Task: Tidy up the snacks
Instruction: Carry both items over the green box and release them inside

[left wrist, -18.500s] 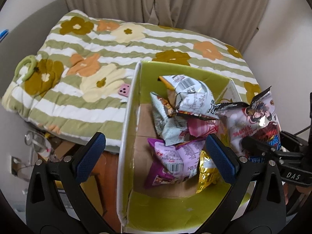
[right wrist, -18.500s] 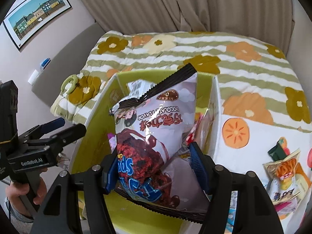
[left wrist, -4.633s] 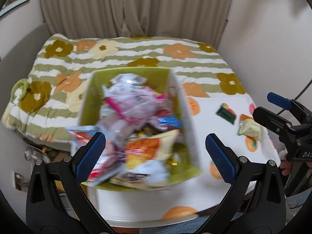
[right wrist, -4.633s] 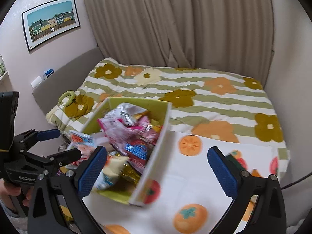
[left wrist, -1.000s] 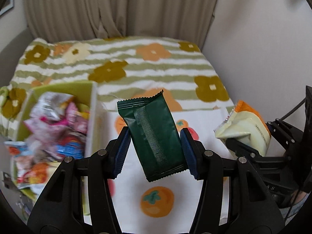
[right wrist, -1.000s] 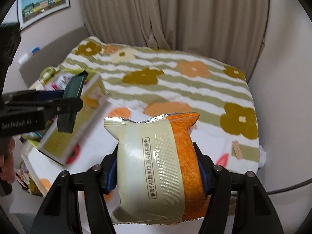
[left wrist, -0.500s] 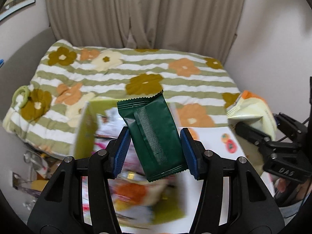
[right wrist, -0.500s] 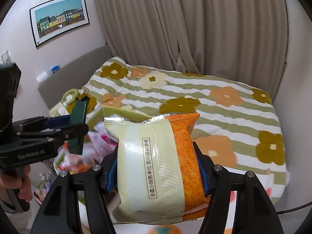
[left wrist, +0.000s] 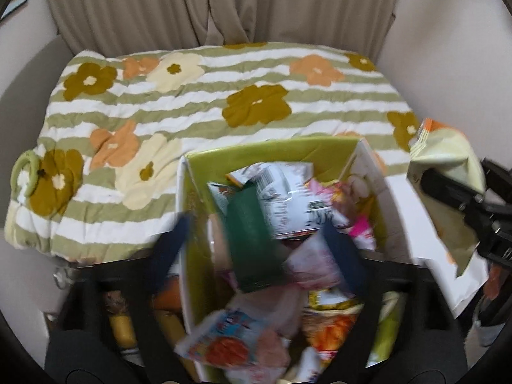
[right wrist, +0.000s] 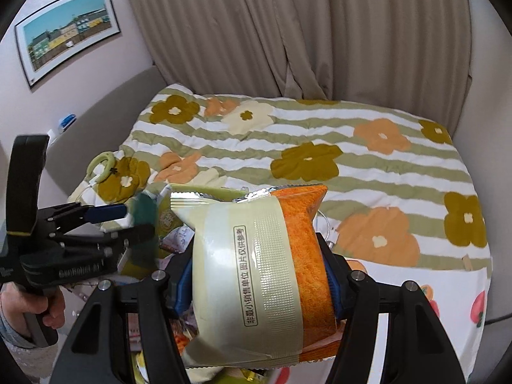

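Note:
My left gripper (left wrist: pixel 256 236) is open above the green-lined snack box (left wrist: pixel 272 150), its blue fingers spread and blurred. The dark green packet (left wrist: pixel 252 240) hangs free between the fingers, over the packets piled in the box. My right gripper (right wrist: pixel 256 284) is shut on a cream and orange snack bag (right wrist: pixel 265 275) and holds it upright beside the box. That bag also shows at the right edge of the left wrist view (left wrist: pixel 448 160). In the right wrist view the left gripper (right wrist: pixel 128 220) is at the left with the blurred green packet (right wrist: pixel 144 208).
The box holds several snack packets (left wrist: pixel 288 198) and stands on a white cloth with orange fruit prints (right wrist: pixel 448 288). Behind it lies a bed with a green striped flower quilt (left wrist: pixel 192 102). Curtains (right wrist: pixel 288 32) and a framed picture (right wrist: pixel 67 28) are beyond.
My left gripper has opened and let go of the green packet, which now drops over the box. The right gripper still holds its bag and has come nearer the box.

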`<state>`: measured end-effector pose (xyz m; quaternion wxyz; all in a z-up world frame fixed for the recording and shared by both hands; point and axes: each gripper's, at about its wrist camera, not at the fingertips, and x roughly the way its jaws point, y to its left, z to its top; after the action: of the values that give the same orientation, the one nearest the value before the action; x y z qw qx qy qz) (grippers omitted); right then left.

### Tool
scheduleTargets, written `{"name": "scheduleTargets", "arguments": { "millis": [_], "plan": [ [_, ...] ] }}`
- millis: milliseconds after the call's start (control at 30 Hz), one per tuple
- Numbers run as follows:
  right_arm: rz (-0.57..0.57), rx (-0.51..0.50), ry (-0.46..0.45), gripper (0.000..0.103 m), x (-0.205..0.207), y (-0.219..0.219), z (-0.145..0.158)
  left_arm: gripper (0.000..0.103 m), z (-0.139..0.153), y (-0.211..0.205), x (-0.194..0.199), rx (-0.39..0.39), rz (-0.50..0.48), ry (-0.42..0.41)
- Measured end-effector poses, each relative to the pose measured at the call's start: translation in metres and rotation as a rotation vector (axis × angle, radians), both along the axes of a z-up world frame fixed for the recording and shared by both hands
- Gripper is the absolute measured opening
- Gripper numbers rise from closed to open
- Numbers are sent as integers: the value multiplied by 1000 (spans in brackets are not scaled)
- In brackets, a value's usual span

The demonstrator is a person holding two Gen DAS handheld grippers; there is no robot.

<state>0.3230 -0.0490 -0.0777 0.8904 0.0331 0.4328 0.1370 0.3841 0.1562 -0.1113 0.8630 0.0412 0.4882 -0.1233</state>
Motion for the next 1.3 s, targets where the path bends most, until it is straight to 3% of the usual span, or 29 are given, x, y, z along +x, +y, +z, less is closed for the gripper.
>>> {"name": "scheduleTargets", "arguments": {
  "millis": [133, 333, 567, 700, 733, 833, 867, 1067, 1300],
  "plan": [
    [-28, -4, 26, 60, 6, 6, -7, 103, -9, 13, -1, -52, -23, 10],
    [-48, 0, 39, 60, 8, 9, -6, 103, -8, 34, -24, -104, 22, 14],
    [-48, 25, 53, 61, 28, 13, -2, 103, 0, 55, -33, -96, 75, 7],
    [-28, 49, 80, 62, 45, 20, -15, 103, 1, 60, -32, -89, 78, -13],
    [-25, 62, 95, 67, 50, 21, -21, 103, 0, 60, -31, -85, 76, -16],
    [-71, 62, 90, 95, 47, 18, -27, 103, -6, 56, -32, -62, 66, -20],
    [-89, 55, 71, 98, 41, 17, -26, 103, -8, 55, -32, -61, 64, -17],
    [-112, 47, 57, 98, 16, 15, -26, 103, -13, 48, -43, -69, 63, -3],
    [-93, 50, 22, 98, -7, 11, -4, 103, 13, 36, -69, -59, 75, -54]
  ]
}}
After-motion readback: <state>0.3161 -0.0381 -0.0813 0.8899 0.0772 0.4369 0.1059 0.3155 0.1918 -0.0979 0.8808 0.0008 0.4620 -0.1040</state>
